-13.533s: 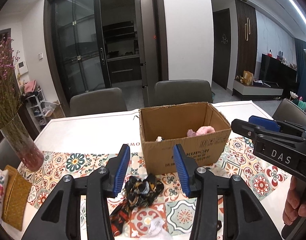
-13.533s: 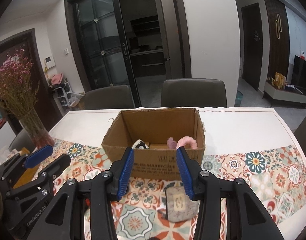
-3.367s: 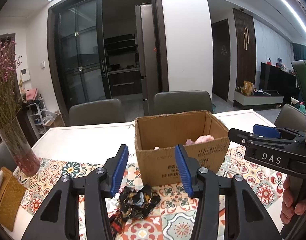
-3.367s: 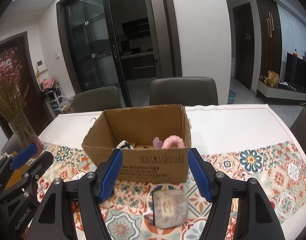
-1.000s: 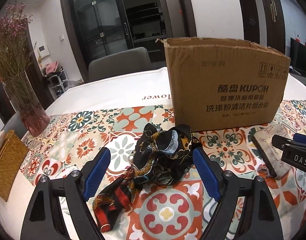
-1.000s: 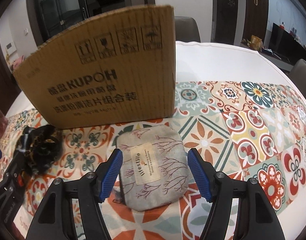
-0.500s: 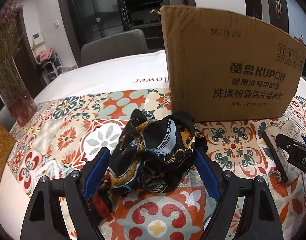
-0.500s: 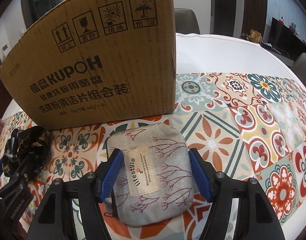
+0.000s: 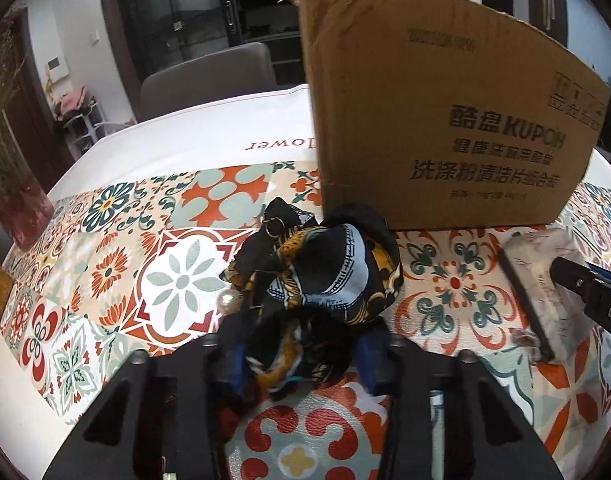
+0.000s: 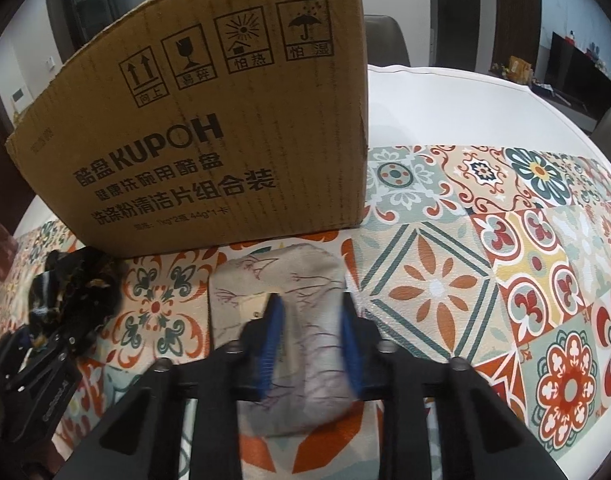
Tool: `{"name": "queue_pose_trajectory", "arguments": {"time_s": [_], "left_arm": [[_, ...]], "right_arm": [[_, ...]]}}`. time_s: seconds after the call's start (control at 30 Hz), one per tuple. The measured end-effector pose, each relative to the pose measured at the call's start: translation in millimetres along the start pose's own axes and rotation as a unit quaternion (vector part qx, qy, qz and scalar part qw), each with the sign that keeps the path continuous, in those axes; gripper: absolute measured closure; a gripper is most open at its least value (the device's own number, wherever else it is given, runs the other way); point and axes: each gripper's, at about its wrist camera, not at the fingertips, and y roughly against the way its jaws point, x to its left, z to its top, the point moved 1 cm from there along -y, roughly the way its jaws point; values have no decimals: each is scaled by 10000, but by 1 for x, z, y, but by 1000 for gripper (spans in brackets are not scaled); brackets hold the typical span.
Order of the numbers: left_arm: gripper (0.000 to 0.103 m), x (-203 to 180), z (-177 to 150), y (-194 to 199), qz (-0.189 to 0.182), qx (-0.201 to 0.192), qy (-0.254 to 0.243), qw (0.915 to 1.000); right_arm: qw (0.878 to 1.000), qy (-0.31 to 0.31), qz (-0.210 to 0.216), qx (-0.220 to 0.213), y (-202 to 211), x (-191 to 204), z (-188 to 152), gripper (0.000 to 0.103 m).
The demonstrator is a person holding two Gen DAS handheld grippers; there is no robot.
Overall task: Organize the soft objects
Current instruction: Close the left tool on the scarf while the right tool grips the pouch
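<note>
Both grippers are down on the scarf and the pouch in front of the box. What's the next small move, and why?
Probably finish the squeeze, then lift both straight up. The left gripper is closing with the scarf bunched between its pads, and the right gripper is closing around the pouch. Both items sit on the table below the box wall, so they need height first.

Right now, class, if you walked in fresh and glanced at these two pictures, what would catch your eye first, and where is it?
First, the big KUPOH cardboard box standing on the colourful tile-patterned tablecloth. In front of it, the left gripper is closing on a crumpled black-and-gold scarf, and beside it the right gripper is closing on a grey fabric pouch.
</note>
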Motion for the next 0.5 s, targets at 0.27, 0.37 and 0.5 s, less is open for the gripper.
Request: {"name": "queue_pose_trajectory", "arguments": {"time_s": [0.27, 0.37, 0.5], "left_arm": [[81, -7, 2, 18, -265, -45, -43, 9996], [82, -8, 3, 27, -308, -100, -33, 9995], [85, -11, 5, 40, -392, -170, -39, 9991]], "right_arm": [[9997, -43, 252, -59, 17, -3, -1, 91], [9995, -60, 287, -120, 28, -4, -3, 91], [9993, -71, 323, -194, 40, -6, -3, 91]]}}
